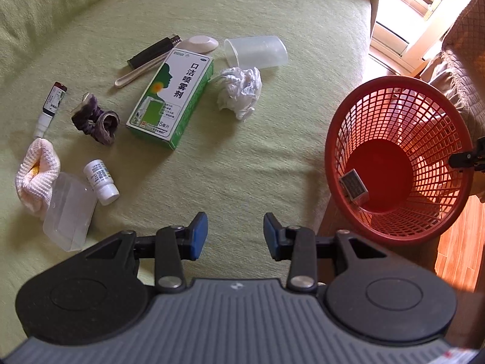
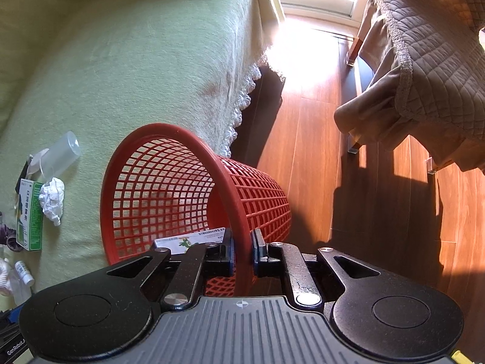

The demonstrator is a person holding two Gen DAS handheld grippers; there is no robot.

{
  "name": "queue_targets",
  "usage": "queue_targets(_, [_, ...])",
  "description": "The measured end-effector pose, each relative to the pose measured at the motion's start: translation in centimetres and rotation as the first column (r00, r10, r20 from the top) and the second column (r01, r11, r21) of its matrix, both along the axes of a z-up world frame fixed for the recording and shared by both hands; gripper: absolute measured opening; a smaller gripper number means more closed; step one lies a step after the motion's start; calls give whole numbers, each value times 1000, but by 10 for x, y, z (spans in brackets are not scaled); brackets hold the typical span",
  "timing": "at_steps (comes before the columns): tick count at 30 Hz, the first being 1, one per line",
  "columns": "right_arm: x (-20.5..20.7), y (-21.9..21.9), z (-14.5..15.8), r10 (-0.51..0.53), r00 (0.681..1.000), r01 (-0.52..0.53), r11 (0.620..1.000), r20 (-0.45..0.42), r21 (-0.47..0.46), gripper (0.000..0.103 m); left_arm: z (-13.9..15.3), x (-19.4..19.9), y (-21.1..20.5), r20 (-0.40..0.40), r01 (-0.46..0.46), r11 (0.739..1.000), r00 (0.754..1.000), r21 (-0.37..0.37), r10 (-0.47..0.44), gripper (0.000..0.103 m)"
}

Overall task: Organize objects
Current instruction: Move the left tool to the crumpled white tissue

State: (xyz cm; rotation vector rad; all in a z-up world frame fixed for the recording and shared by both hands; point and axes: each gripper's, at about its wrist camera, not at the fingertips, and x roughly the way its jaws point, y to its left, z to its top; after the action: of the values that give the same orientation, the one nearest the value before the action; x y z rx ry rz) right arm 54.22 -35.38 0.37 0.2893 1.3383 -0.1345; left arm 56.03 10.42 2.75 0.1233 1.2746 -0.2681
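In the left wrist view, the left tongs hang spread and empty at the lower centre of the frame, over bare green sofa cover. The clutter to be sorted lies above and to the left. Nearest is a small white pill bottle at lower left, its long axis running from upper left to lower right, beside a clear plastic box and a pink knitted cloth. Further up are one green spray box lying on a diagonal, one crumpled tissue, one clear cup on its side, one purple scrunchie, one dropper bottle, one black lighter, one spoon and one pale oval dish. The red mesh basket stands at right with a single small box inside.

In the right wrist view, the right tongs are pressed together on the basket's rim at lower centre — holding the basket tipped against the sofa edge. The small box shows through the mesh just left of them. The clutter sits at far left, well away, so the free left hand is nearer for the next pickup — likely the pill bottle or the tissue.
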Motion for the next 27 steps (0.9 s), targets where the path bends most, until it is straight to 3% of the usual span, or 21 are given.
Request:
queue_targets(5, [0,-25,-2,-157,987,161,982,-42,103,8,1,13,14,43,-38,999,998,8,38,39])
queue_targets(8, [-2,-46,-2,-255,965,263,947,-69,182,8,3,21,22,57,-52,999,997,14,51,39])
queue_targets(13, [5,-68,11,-342,938,344,904,-50,255,6,2,29,32,60,-65,998,996,25,63,39])
queue_targets(21, [51,-71,76,-351,930,306,905,112,295,6,4,52,36,77,-86,996,993,13,85,39])
queue_targets(27, [105,-60,105,-363,914,269,878,183,397,6,12,72,35,118,-96,995,989,9,95,43])
